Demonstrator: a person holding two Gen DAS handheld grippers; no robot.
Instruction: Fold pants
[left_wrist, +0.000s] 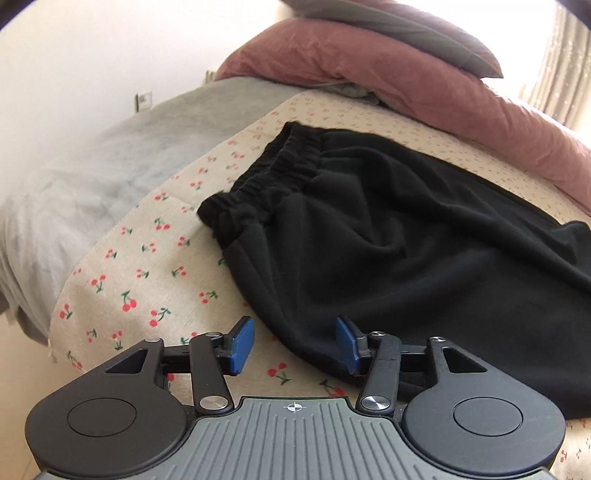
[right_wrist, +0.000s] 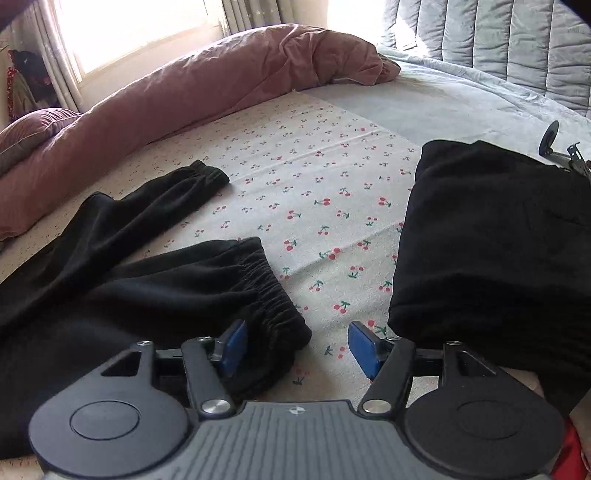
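Pants (left_wrist: 424, 229) lie just ahead of both half-open, empty jaws on the bed (right_wrist: 314, 155), legs splayed, folding barely begun.

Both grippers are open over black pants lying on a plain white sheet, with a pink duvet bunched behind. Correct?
One detail is wrong: the sheet is not plain white; it is cream with a red cherry print, as both wrist views show. The rest holds: the left gripper and right gripper are open, the black pants lie flat, and the pink duvet sits behind.
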